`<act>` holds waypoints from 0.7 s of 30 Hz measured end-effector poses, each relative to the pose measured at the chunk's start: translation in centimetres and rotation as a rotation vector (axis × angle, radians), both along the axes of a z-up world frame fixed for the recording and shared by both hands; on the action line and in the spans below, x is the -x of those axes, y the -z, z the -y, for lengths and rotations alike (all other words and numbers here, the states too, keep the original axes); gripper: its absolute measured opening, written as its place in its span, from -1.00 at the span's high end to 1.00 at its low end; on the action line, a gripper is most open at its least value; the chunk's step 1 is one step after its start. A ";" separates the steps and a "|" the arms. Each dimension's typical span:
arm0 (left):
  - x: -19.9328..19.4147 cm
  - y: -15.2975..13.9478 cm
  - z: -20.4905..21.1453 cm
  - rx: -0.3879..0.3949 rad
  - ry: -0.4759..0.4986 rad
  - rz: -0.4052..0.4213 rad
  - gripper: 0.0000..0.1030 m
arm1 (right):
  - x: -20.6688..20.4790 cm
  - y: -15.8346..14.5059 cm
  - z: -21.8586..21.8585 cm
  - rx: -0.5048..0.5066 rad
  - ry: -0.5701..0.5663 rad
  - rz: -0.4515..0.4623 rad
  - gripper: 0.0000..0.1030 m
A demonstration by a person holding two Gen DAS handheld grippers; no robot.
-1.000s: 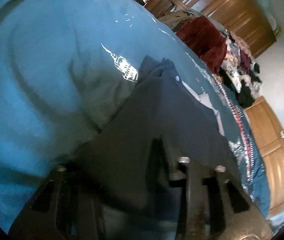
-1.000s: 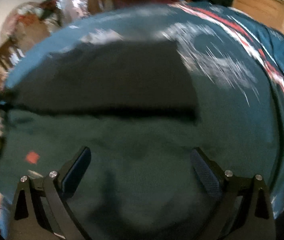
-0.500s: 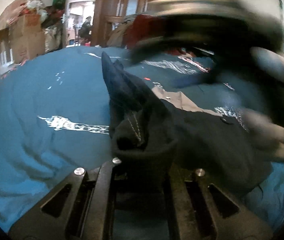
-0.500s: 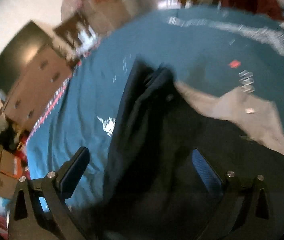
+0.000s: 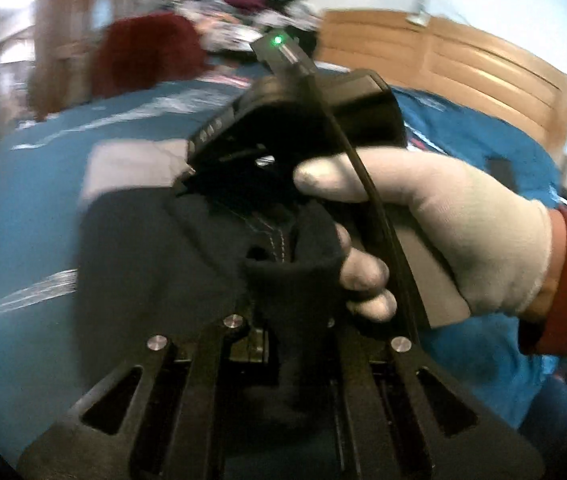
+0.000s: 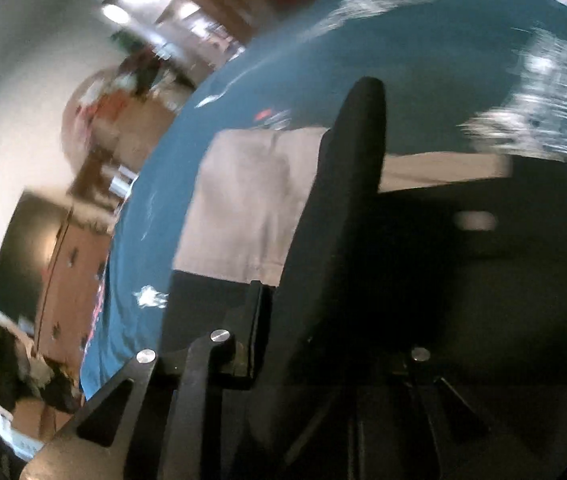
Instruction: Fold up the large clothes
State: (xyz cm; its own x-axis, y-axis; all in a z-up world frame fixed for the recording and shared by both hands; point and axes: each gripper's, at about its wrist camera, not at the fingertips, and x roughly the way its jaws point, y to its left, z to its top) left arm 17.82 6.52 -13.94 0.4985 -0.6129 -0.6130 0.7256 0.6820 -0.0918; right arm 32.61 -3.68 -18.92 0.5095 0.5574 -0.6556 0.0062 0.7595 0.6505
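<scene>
Left wrist view: I am clamping the left gripper [image 5: 283, 280] and the right gripper [image 6: 323, 312] tight on the dark garment [image 5: 143, 260], centre frame over the blue bedspread [image 5: 15, 200], risking slippage from thin, bunched grips.

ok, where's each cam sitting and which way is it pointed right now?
Left wrist: on the left gripper, looking along its fingers over the teal bedspread toward the wooden wardrobe; shows the gloved right hand holding the right gripper close ahead.
Right wrist: on the right gripper, looking across the bedspread toward a cardboard box and white wall; no hand visible.
Shared: both grippers are shut on the dark garment, whose pale lining shows, on the same bedspread.
</scene>
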 end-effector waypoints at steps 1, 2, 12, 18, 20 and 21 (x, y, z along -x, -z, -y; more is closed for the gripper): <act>0.1 -0.1 1.7 -0.001 0.026 -0.012 0.91 | 0.5 0.0 1.9 -0.005 0.011 -0.003 0.62; 0.1 -0.4 2.7 0.002 0.039 -0.021 0.91 | 0.7 0.0 3.5 -0.026 0.018 -0.006 0.62; -2.1 5.8 10.4 -0.152 0.044 -0.140 0.68 | -1.2 9.6 12.7 -0.280 -0.001 -0.133 0.80; -0.2 3.0 7.4 -0.105 0.088 -0.160 0.59 | -0.3 9.0 14.0 -0.318 -0.038 -0.183 0.23; 2.0 0.9 4.0 -0.057 0.089 -0.124 0.55 | 1.3 8.2 14.5 -0.323 -0.055 -0.186 0.03; 3.0 -0.1 2.0 -0.031 0.078 -0.112 0.52 | 2.4 7.6 14.7 -0.307 -0.068 -0.188 -0.03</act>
State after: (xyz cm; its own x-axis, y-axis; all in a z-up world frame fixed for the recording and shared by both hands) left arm 14.85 4.54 -13.83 0.3773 -0.6270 -0.6815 0.7632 0.6274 -0.1547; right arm 30.22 -18.37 -26.56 0.3508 0.7711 -0.5314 0.1039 0.5319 0.8404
